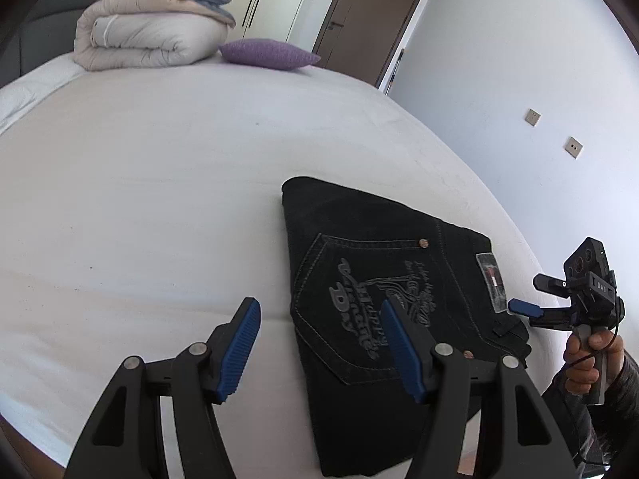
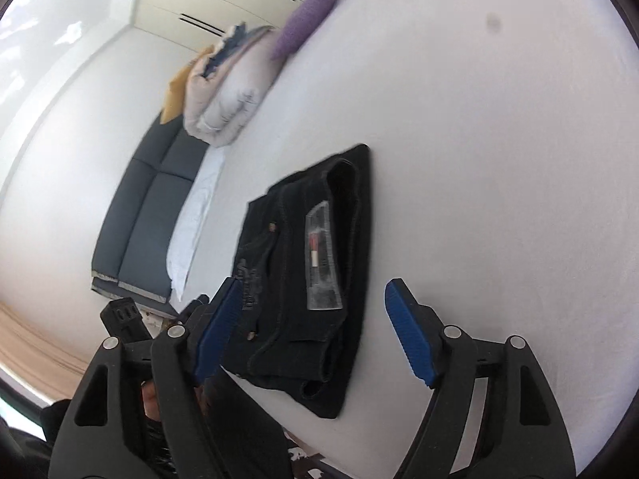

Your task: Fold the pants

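Black jeans [image 1: 383, 279] lie folded into a compact stack on the white bed [image 1: 159, 199], back pocket with grey embroidery facing up and a clear size sticker near the waistband. My left gripper [image 1: 319, 351] is open and empty, hovering just above the stack's near left edge. My right gripper [image 1: 523, 307] shows at the right, beside the waistband, held by a hand. In the right wrist view the right gripper [image 2: 315, 327] is open and empty above the folded jeans [image 2: 311, 263], waistband end nearest.
A rolled beige duvet [image 1: 151, 36] with a yellow cushion and a purple pillow [image 1: 267, 54] sit at the bed's far end. A grey headboard [image 2: 147, 215] is beside the bed. A brown door [image 1: 371, 20] and wall sockets stand to the right.
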